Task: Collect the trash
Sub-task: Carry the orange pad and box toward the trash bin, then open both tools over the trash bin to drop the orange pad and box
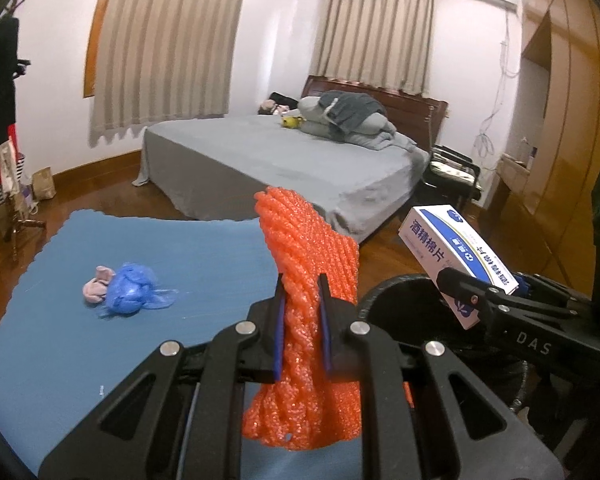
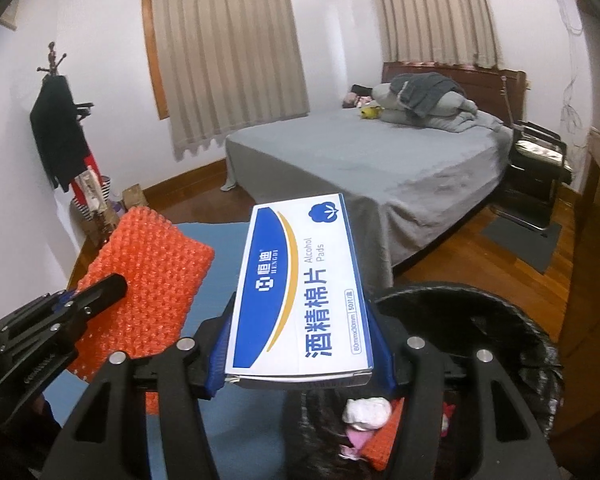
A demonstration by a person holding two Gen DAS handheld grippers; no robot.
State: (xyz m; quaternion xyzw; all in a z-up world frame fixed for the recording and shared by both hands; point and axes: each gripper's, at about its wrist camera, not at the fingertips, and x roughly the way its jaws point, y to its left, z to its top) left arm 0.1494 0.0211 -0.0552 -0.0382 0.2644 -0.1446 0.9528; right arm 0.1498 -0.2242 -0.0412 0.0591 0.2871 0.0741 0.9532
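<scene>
My left gripper (image 1: 302, 312) is shut on an orange bubble-wrap sheet (image 1: 308, 264), which sticks up between the fingers and hangs below them. In the right wrist view the same orange sheet (image 2: 148, 276) shows at the left with the left gripper (image 2: 100, 292) clamped on it. My right gripper (image 2: 300, 352) is shut on a white and blue box of alcohol pads (image 2: 300, 284), held flat above the black trash bin (image 2: 480, 312). The box (image 1: 456, 256) also appears at the right of the left wrist view. A crumpled blue plastic bag (image 1: 132, 292) and a pink wad (image 1: 96, 290) lie on the blue mat (image 1: 60, 340).
The bin (image 1: 384, 300) holds white, pink and orange scraps (image 2: 366, 412). A grey bed (image 1: 284, 160) stands behind the mat, a black chair (image 1: 452, 172) to its right. A coat rack (image 2: 60, 128) stands at the left wall, wooden wardrobes (image 1: 572, 100) at the right.
</scene>
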